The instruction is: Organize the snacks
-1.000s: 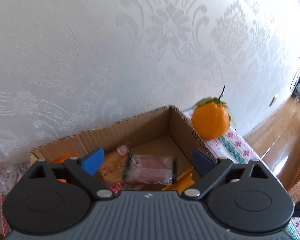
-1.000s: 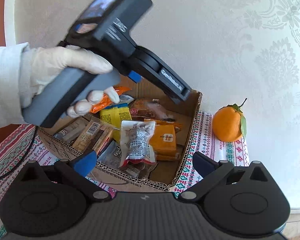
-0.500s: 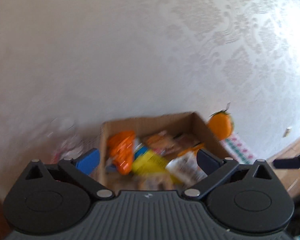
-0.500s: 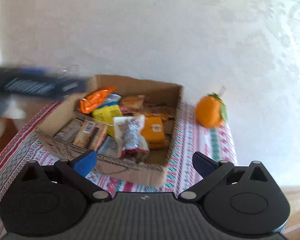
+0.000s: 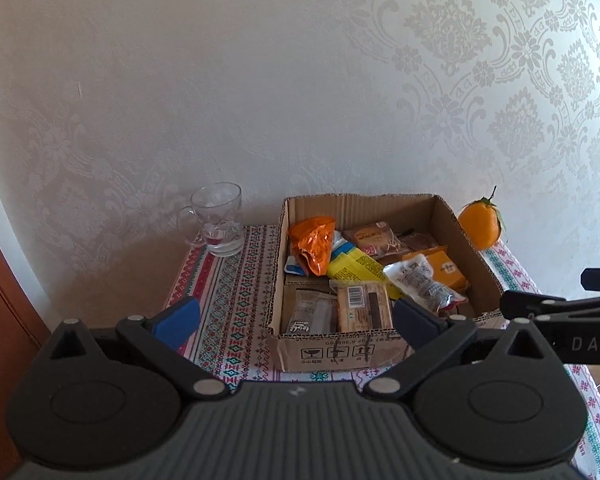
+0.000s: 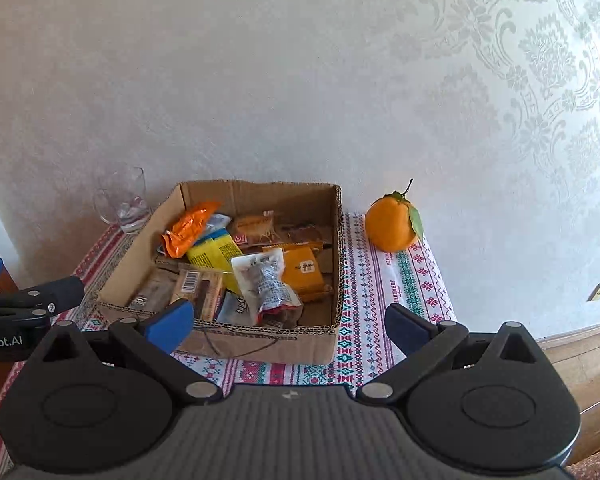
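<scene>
Snacks [image 5: 418, 286]: light, crinkly, slippery; best pinched at sealed edges.
Box [image 5: 342, 350]: at twelve o'clock.
Left gripper [image 5: 296, 322]: released, nothing held.
Right gripper [image 6: 290, 326]: released, nothing held.

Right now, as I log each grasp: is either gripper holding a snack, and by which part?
Nothing is held. The left gripper and the right gripper both stand open and empty, short of the cardboard box.

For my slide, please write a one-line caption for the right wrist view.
Open right gripper facing a cardboard box of snacks, with an orange and a glass mug beside it.
</scene>
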